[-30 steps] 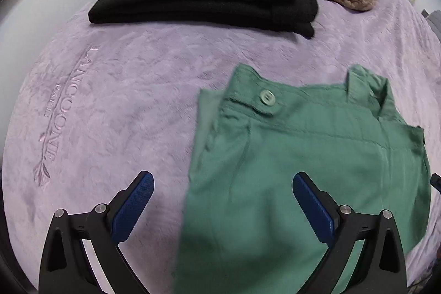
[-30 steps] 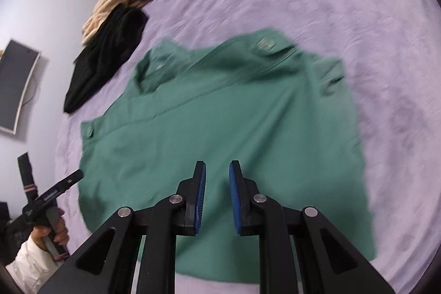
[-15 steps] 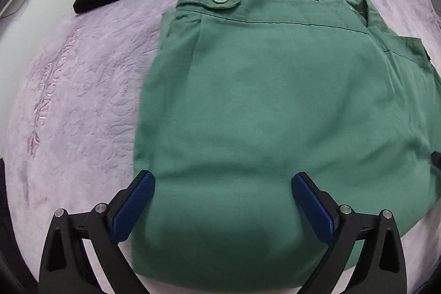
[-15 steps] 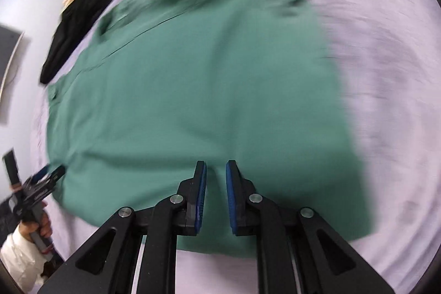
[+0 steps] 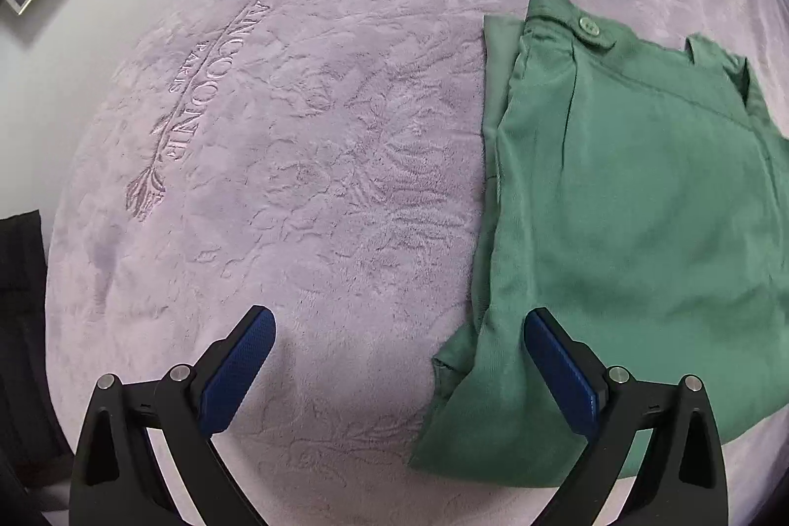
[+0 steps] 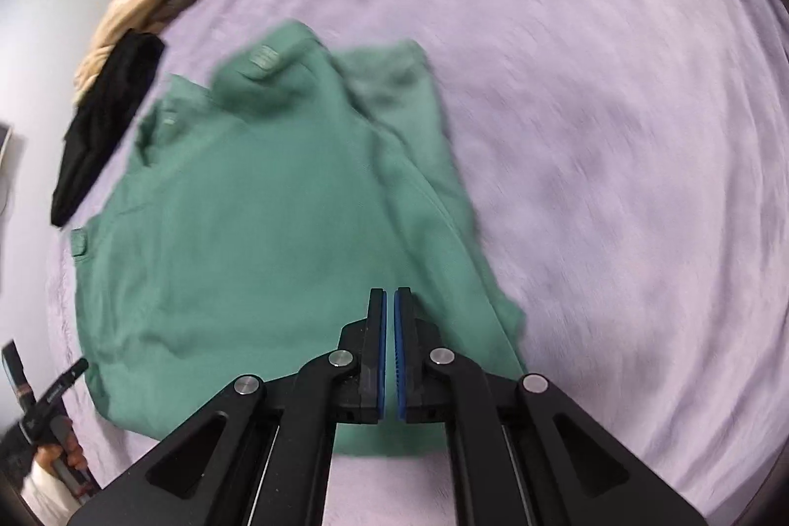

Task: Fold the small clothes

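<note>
While green garment (image 5: pixel 636 210) lies part-folded on purple blanket (image 5: pixel 305 181), 3 o'clock in left view, final folds remain. Left gripper (image 5: pixel 394 358) gapes empty; right gripper (image 6: pixel 388 346) closed, holding nothing.

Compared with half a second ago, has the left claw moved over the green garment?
Yes. The left claw has shifted left, off the green garment: against the purple blanket's lettering, it now hovers mostly over bare blanket.
</note>
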A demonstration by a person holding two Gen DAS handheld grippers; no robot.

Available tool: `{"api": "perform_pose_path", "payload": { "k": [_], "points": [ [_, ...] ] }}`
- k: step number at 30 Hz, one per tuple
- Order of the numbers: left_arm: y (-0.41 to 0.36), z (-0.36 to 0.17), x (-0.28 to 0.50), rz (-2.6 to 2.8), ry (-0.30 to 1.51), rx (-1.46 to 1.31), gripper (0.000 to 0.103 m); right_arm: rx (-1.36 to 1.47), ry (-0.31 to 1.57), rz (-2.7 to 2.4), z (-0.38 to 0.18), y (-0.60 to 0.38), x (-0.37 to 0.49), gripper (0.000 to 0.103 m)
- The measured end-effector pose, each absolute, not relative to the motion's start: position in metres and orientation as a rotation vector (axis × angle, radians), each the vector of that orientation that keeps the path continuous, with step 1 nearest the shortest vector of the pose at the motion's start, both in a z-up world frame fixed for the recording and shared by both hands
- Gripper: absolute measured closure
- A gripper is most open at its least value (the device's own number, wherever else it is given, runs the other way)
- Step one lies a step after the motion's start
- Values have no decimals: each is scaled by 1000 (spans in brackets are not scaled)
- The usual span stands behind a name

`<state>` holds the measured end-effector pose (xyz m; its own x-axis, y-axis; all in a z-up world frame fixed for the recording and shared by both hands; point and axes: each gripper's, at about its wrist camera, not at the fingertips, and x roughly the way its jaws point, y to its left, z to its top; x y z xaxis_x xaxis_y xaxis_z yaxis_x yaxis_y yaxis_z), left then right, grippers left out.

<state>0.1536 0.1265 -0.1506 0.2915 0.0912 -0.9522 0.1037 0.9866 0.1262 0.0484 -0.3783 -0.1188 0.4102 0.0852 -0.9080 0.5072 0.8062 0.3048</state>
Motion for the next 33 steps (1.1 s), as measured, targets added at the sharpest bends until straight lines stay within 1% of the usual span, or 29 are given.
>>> {"api": "perform_pose_path", "payload": {
  "k": [4, 8, 11, 14, 17, 21, 22, 23, 24, 25, 26, 30, 33],
  "points": [
    [112, -137, 181, -26, 1210, 169, 1, 570, 1097, -267, -112, -386, 109, 99],
    [92, -130, 224, -33, 1146, 117, 1, 635, 1094, -321, -128, -408, 141, 99],
    [74, -141, 252, -19, 1139, 115, 1, 721, 1127, -359, -155, -426, 150, 99],
    [67, -165, 273, 22, 1174, 140, 1, 795, 1126, -349, -174, -437, 146, 100],
    [74, -186, 283, 1, 1218, 100, 1, 790, 1121, -349, -169, -436, 144, 100],
    [86, -177, 283, 17, 1223, 93, 1, 774, 1124, -351, -154, -433, 136, 99],
    [90, -173, 281, 29, 1224, 109, 1, 773, 1122, -348, -149, -431, 131, 94],
    [93, -169, 280, 32, 1228, 117, 1, 776, 1120, -342, -145, -428, 124, 83],
    [97, -165, 277, 30, 1229, 120, 1, 781, 1117, -333, -140, -424, 117, 77],
    [102, -160, 272, 29, 1231, 121, 1, 783, 1116, -327, -137, -419, 111, 62],
    [105, -156, 267, 25, 1234, 121, 1, 784, 1115, -324, -133, -414, 104, 52],
    [114, -146, 236, -4, 1260, 132, 1, 821, 1132, -288, -125, -386, 75, 49],
    [115, -144, 211, -24, 1284, 145, 1, 837, 1153, -263, -121, -362, 56, 44]
  ]
}}
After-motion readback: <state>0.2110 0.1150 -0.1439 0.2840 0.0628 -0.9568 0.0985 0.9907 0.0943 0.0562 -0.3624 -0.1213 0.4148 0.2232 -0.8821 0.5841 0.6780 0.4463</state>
